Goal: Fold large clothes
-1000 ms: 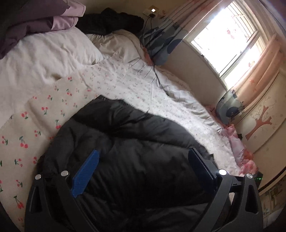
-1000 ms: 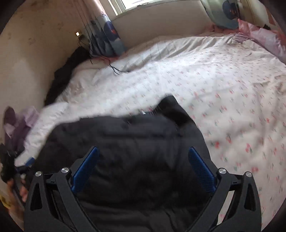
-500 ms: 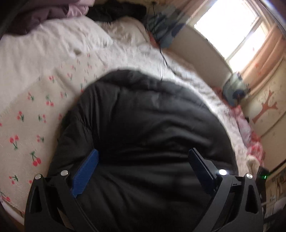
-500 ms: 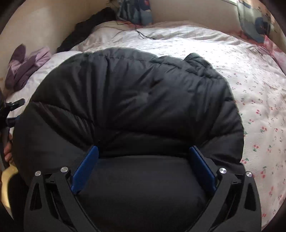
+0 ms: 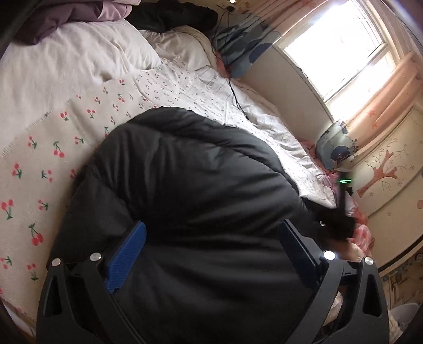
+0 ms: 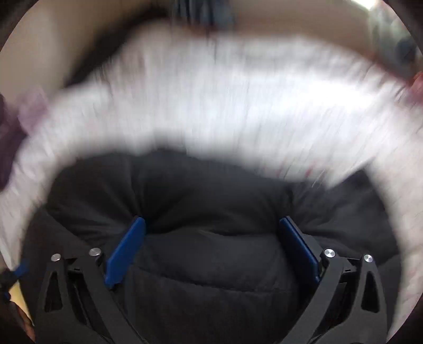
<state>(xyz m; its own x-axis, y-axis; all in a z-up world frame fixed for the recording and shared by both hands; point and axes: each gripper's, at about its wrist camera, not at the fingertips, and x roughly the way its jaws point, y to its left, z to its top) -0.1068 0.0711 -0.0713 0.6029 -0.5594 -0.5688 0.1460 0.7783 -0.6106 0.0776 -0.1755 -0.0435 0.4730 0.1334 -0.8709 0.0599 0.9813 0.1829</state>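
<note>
A large black puffer jacket point(image 5: 190, 190) lies bunched on the bed with the cherry-print sheet point(image 5: 39, 164). My left gripper point(image 5: 211, 235) has its jaws wide apart, with a thick fold of the jacket bulging between the blue pads point(image 5: 127, 254). My right gripper point(image 6: 211, 232) also stands wide open, and the jacket point(image 6: 211, 264) fills the gap between its pads point(image 6: 127, 246). The right wrist view is heavily blurred by motion. I cannot tell whether either gripper pinches the fabric.
White pillows point(image 5: 79, 58) and purple bedding point(image 5: 66, 16) lie at the bed's head, with a dark garment point(image 5: 171, 16) and a black cable point(image 5: 235, 90). A window point(image 5: 335, 45) with pink curtains point(image 5: 383, 87) is at the right. The other gripper's handle point(image 5: 341, 209) shows past the jacket.
The jacket has been pulled nearer and bunched up, then settled lower on the bed. The right gripper is swinging fast, blurring its view.
</note>
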